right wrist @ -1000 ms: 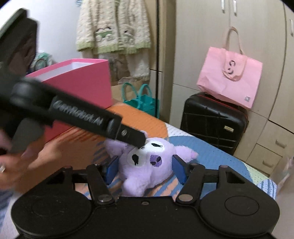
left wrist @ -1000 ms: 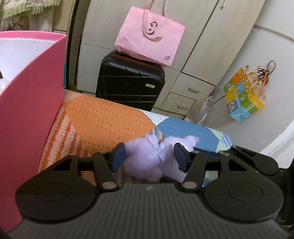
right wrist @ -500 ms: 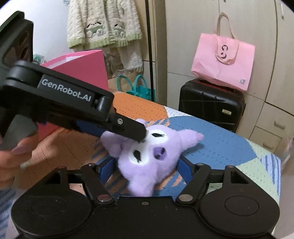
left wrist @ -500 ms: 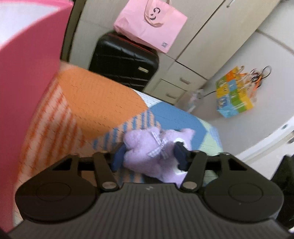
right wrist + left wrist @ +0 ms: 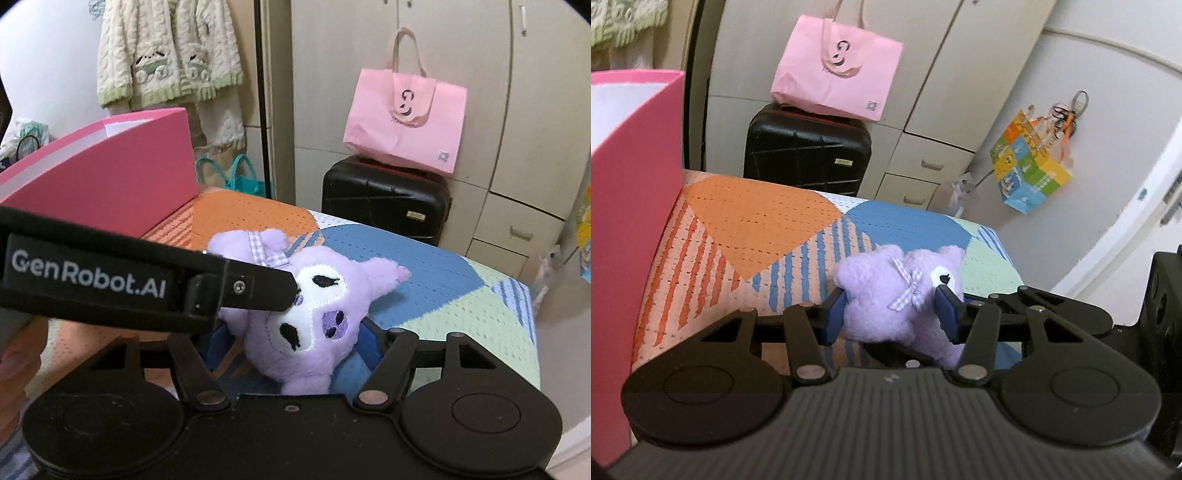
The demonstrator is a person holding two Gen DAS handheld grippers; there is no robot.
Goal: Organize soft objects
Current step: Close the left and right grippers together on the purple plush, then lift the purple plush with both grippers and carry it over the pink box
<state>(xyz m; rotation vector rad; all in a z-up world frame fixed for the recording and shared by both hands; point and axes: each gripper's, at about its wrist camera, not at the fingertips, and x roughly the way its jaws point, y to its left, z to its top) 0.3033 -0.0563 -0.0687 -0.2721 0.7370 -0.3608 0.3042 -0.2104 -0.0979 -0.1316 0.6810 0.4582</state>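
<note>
A purple plush toy (image 5: 886, 299) with a white face and a checked bow sits between the blue pads of my left gripper (image 5: 890, 310). Both pads press into its sides and the jaws are closing. In the right wrist view the same plush toy (image 5: 314, 314) lies tilted between the pads of my right gripper (image 5: 295, 343). Those jaws are closing, but the left pad still stands a little off the fur. One of the left gripper's fingers (image 5: 258, 288) crosses in from the left and touches the toy's face. A pink box (image 5: 635, 184) (image 5: 110, 184) stands open at the left on the patterned bed cover (image 5: 757, 221).
Behind the bed cover's (image 5: 424, 266) far edge stand a black suitcase (image 5: 384, 199) with a pink bag (image 5: 402, 122) on it, and wardrobe drawers (image 5: 923, 173). A teal bag (image 5: 243, 181) sits by the box. A person's hand (image 5: 14, 365) shows at the lower left.
The left jaws have narrowed onto the plush toy, which has turned face up and tilted. The right jaws have spread slightly. Both views have shifted sideways across the bed.
</note>
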